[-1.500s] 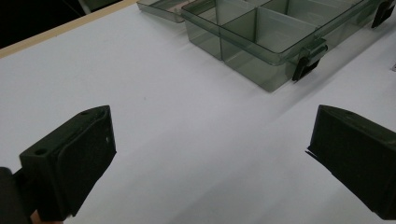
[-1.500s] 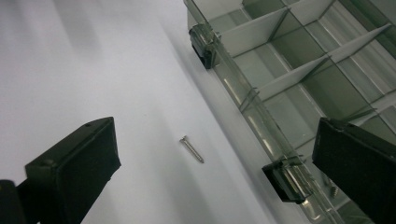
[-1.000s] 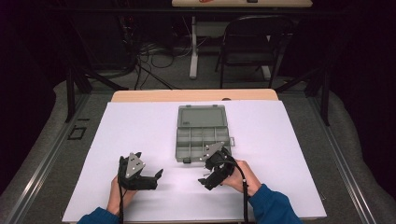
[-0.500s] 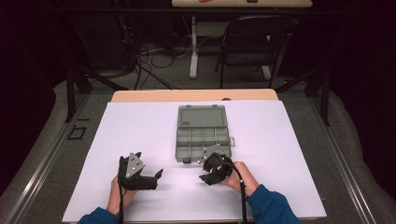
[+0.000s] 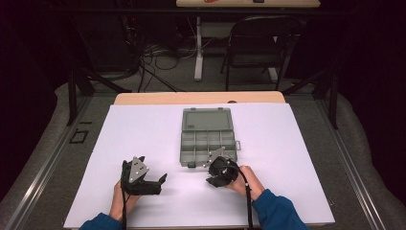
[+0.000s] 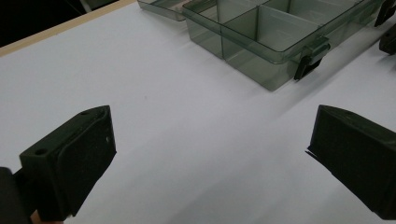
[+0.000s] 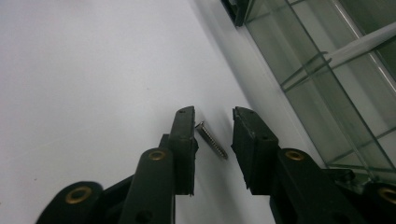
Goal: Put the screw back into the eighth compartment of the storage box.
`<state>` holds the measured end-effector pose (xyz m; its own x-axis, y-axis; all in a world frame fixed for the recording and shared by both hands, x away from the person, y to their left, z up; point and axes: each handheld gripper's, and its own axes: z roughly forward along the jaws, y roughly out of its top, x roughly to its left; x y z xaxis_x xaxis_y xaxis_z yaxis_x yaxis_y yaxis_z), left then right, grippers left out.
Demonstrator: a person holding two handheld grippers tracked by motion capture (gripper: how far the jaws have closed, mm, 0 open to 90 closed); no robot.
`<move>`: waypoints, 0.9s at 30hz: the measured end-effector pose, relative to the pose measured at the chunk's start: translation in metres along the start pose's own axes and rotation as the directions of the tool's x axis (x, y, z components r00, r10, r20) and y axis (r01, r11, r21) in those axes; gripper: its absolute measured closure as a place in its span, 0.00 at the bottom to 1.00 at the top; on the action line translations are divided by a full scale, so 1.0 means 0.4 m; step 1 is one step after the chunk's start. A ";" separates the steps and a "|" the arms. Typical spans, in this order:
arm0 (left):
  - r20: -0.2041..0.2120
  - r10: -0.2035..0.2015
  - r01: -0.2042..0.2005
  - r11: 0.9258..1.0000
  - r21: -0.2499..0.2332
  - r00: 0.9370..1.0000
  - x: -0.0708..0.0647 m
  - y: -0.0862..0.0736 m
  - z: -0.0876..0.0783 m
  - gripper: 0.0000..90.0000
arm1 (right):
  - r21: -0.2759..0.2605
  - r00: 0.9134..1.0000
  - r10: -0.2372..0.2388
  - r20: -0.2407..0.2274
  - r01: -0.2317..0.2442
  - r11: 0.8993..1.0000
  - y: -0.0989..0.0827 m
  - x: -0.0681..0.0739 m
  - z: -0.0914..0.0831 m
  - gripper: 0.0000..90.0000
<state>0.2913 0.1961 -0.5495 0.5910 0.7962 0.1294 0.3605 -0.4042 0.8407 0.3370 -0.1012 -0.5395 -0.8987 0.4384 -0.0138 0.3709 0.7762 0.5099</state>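
Note:
A small steel screw (image 7: 212,140) lies on the white table sheet just in front of the clear grey compartment box (image 5: 208,161), whose lid is folded back. My right gripper (image 5: 211,180) points down at the sheet there. In the right gripper view its jaws (image 7: 214,116) have just been closing and now stand either side of the screw, with a gap still showing at the right pad (image 7: 243,135). My left gripper (image 5: 160,184) rests on the sheet to the left, open with nothing between its jaws (image 6: 210,154).
The box's front wall (image 6: 247,65) carries a dark latch (image 6: 310,56); its dividers (image 7: 322,65) run close to the right of the screw. The white sheet (image 5: 143,139) spreads wide on both sides. A chair (image 5: 261,43) stands beyond the table's far edge.
The right gripper's jaws have narrowed a good deal while the hand shifted only slightly. The left hand and gripper have kept still.

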 end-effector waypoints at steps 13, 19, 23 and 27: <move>0.000 0.002 -0.002 1.000 0.001 1.000 0.000 0.000 0.000 0.00 | 0.012 0.999 0.032 -0.029 -0.032 0.999 -0.001 -0.008 0.000 0.97; 0.000 0.002 -0.002 1.000 0.000 1.000 0.000 0.000 0.000 0.00 | 0.015 0.999 0.032 -0.009 -0.032 0.999 0.001 -0.004 -0.002 0.97; 0.000 0.001 -0.001 1.000 0.001 1.000 0.000 0.000 0.000 0.00 | 0.014 0.999 0.036 0.000 -0.036 0.999 0.001 -0.010 -0.011 0.97; 0.000 0.001 -0.001 1.000 0.001 1.000 0.000 0.000 0.000 0.00 | -0.004 0.999 0.044 0.010 -0.044 0.999 0.002 -0.008 -0.024 0.97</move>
<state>0.2912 0.1962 -0.5493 0.5913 0.7958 0.1307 0.3601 -0.4056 0.8401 0.3380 -0.1064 -0.5308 -0.8788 0.4772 0.0000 0.4095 0.7543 0.5131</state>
